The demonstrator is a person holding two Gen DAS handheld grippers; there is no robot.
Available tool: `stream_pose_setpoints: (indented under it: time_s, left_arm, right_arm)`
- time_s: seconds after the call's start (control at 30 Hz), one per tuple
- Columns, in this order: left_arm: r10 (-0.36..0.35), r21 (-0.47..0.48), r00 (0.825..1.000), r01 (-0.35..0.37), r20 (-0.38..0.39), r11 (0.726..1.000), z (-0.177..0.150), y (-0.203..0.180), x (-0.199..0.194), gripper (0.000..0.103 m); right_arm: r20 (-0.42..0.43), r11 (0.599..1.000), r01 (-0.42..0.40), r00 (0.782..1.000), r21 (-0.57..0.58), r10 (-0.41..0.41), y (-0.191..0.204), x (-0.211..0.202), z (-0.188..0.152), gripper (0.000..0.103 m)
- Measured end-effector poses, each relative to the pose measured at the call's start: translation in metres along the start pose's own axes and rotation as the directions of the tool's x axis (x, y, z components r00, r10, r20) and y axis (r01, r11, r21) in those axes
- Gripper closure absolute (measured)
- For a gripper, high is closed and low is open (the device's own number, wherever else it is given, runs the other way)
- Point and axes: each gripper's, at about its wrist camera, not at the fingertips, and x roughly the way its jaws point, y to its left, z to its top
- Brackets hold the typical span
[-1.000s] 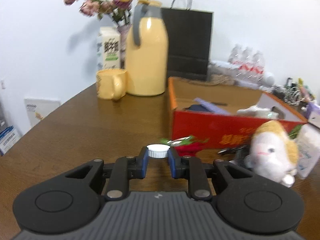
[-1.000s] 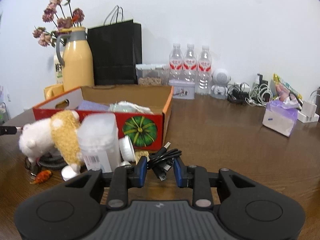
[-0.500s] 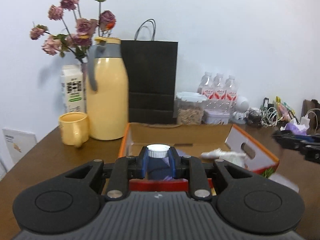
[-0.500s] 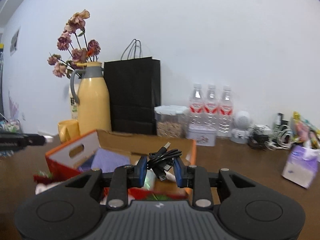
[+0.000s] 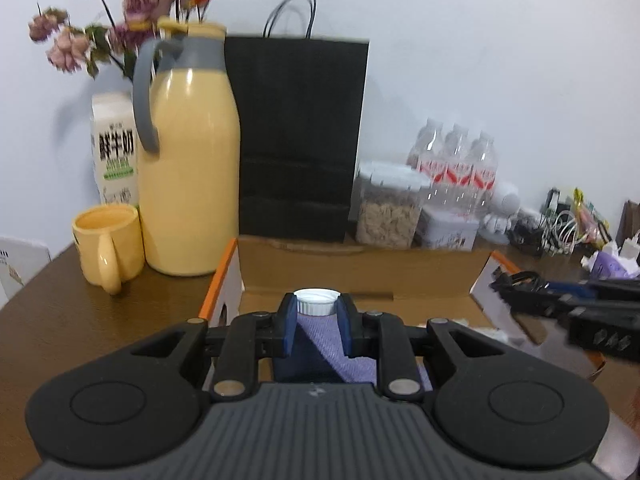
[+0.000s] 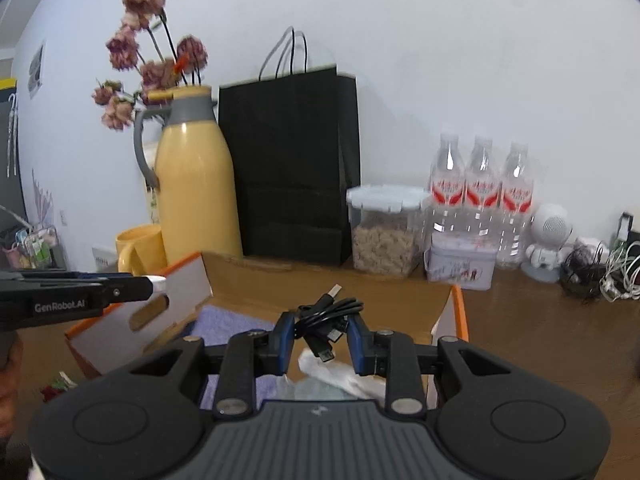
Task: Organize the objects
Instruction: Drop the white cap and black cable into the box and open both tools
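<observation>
My left gripper (image 5: 317, 312) is shut on a small white ribbed cap (image 5: 316, 301) and holds it above the open orange cardboard box (image 5: 360, 268). A purple cloth (image 5: 348, 356) lies in the box below it. My right gripper (image 6: 322, 322) is shut on a coiled black USB cable (image 6: 326, 316) and holds it over the same box (image 6: 304, 280), above the purple cloth (image 6: 224, 324) and a white wrapper (image 6: 340, 374). Each gripper shows in the other's view: the right one (image 5: 560, 304), the left one (image 6: 80, 292).
Behind the box stand a yellow jug (image 5: 188, 160), a yellow mug (image 5: 106, 244), a milk carton (image 5: 114, 152), a black paper bag (image 5: 296, 140), a cereal jar (image 6: 384, 232), three water bottles (image 6: 480, 196) and a tin (image 6: 460, 260). Cables and chargers (image 6: 600, 268) lie at the right.
Both grippers have lifted from the table's front and moved over the box, each still holding its object. They have come closer together.
</observation>
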Motion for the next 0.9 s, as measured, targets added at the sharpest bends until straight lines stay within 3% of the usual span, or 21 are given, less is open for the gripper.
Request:
stream_pose_setpoints:
  time_s: [0.3,0.37,0.43,0.5,0.6,0.77,0.9]
  left_arm:
    - [-0.002,0.022,1.000,0.002,-0.019,1.000,-0.006,-0.003,0.002,0.079]
    - [-0.001,0.027,1.000,0.001,-0.010,1.000,-0.006,-0.005,-0.001,0.063]
    - [0.005,0.035,1.000,-0.006,0.016,0.999,-0.007,-0.007,-0.006,0.021]
    - [0.019,0.048,0.998,-0.021,0.053,0.999,-0.008,-0.010,-0.012,0.001]
    - [0.022,0.059,0.996,-0.027,0.085,0.998,-0.008,-0.013,-0.019,0.000]
    - [0.021,0.060,0.995,-0.027,0.093,0.998,-0.008,-0.017,-0.024,0.000]
    - [0.024,0.054,0.995,-0.029,0.101,0.998,-0.008,-0.017,-0.027,0.000]
  right_arm:
    - [-0.008,1.000,0.000,1.000,0.010,0.000,-0.004,-0.003,-0.001,0.078]
    - [-0.008,1.000,0.000,1.000,0.004,0.000,-0.002,-0.004,-0.002,0.066]
    - [0.005,1.000,0.004,1.000,0.001,-0.004,0.000,-0.007,-0.002,0.035]
    - [0.024,1.000,0.011,1.000,-0.002,-0.011,0.001,-0.012,-0.001,0.019]
    - [0.044,1.000,0.016,0.999,-0.001,-0.016,0.001,-0.018,0.000,0.009]
    - [0.053,1.000,0.024,0.998,-0.007,-0.024,0.004,-0.023,0.000,0.001]
    - [0.060,0.999,0.030,0.998,-0.019,-0.029,0.009,-0.028,0.000,0.000]
